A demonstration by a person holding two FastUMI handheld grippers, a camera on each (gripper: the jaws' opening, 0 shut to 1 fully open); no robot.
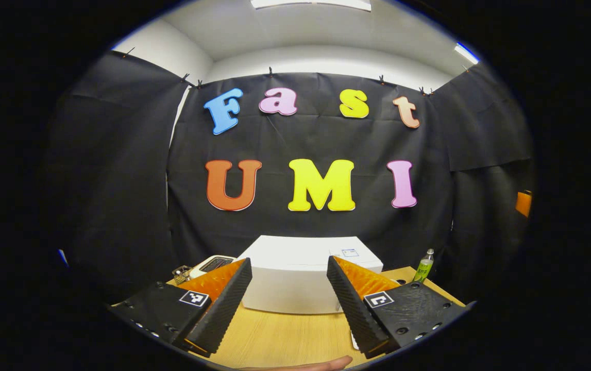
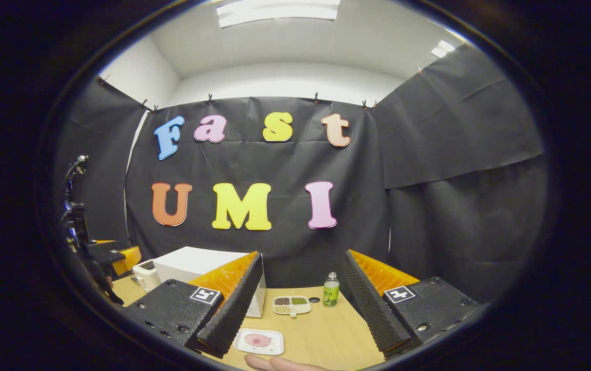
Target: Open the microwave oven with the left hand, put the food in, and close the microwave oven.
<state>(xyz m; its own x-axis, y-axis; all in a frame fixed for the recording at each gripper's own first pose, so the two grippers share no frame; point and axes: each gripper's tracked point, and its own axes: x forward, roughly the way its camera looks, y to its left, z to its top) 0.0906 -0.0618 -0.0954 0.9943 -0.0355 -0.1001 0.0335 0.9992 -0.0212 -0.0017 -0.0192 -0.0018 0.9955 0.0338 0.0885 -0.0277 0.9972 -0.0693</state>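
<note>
The white microwave (image 1: pixel 295 281) stands on the wooden table (image 1: pixel 285 335), straight ahead of my left gripper (image 1: pixel 289 259), and its front looks shut. The left gripper's fingers stand wide open with nothing between them, still short of the oven. In the right gripper view the microwave (image 2: pixel 197 265) sits to the left. A white plate with pink food (image 2: pixel 259 341) lies near the table's front edge, just ahead of my right gripper (image 2: pixel 303 255), which is open and holds nothing. Farther back lies a divided tray of food (image 2: pixel 291 305).
A green bottle (image 2: pixel 331 291) stands behind the tray, also at the right of the microwave (image 1: pixel 424 265). A small white appliance (image 1: pixel 213 264) sits left of the oven. A hand's fingers (image 2: pixel 274 363) show at the bottom edge. Black cloth walls close the booth.
</note>
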